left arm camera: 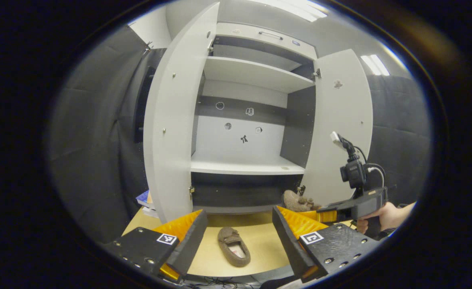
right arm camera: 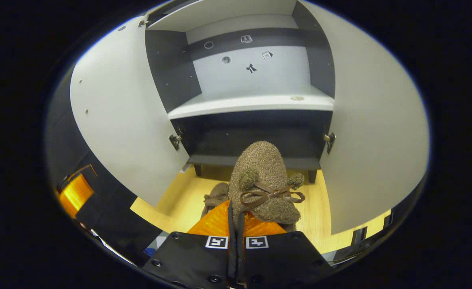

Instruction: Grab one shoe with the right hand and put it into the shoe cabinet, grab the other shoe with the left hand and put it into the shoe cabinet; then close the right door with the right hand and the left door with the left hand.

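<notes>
The right gripper has its fingers clamped on the heel rim of a fuzzy brown bow-tied slipper, soft and light, pointing ahead toward the white shoe cabinet, while the left gripper, fingers spread apart, frames the other brown slipper lying on the wooden table, best pinched at its collar.

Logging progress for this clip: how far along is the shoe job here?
Nothing is stored yet. The right gripper holds one shoe in front of the open cabinet. The other shoe lies on the table ahead of the open left gripper. Both doors are open.
</notes>
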Motion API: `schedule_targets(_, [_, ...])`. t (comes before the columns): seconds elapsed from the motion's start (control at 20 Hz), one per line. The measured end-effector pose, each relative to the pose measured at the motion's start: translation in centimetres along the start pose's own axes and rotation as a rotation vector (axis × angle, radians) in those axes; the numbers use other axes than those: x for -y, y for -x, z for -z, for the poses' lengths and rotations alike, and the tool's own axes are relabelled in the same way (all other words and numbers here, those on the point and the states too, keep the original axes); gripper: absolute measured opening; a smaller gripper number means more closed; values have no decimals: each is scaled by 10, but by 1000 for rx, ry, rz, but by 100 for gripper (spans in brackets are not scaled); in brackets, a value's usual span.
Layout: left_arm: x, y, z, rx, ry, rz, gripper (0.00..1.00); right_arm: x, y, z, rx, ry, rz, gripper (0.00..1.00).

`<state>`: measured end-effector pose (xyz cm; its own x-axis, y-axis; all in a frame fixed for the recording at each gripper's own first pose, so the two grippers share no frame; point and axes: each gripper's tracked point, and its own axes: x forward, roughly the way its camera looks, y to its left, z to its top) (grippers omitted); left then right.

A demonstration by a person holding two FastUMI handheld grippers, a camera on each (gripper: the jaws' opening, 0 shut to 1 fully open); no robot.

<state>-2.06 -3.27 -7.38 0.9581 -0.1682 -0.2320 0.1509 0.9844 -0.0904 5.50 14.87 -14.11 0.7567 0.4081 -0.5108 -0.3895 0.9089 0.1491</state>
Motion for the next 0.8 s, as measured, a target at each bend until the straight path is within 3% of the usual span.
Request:
schedule_targets(0.1, [10,-7,-4,-10,32,32,100,-2,-2,-35,52,29,-10,2])
schedule_targets(0.15, [13,-12,-9,-6,31,38,94,-1,-3,-56,81,40,-10,2])
schedule_targets(0.3, [16,-34,-21,9,-4,44,91,2,-13,-111,152,39,-33,2])
schedule_targets(0.55, [11,-56,-39,44,8,20,94,18,-38,-191,260,46,-20,0])
schedule_targets(0.6, [6,-60,-41,43,6,1,89,21,-45,-205,274,37,-21,2])
schedule_targets(0.65, [3,-65,-42,49,8,-15,94,24,-52,-220,291,36,-23,2])
schedule_targets(0.7, [2,-68,-43,52,15,-25,89,26,-58,-234,307,43,-25,2])
schedule_targets(0.8, [3,-73,-42,49,22,-39,94,36,-74,-264,339,55,-5,2])
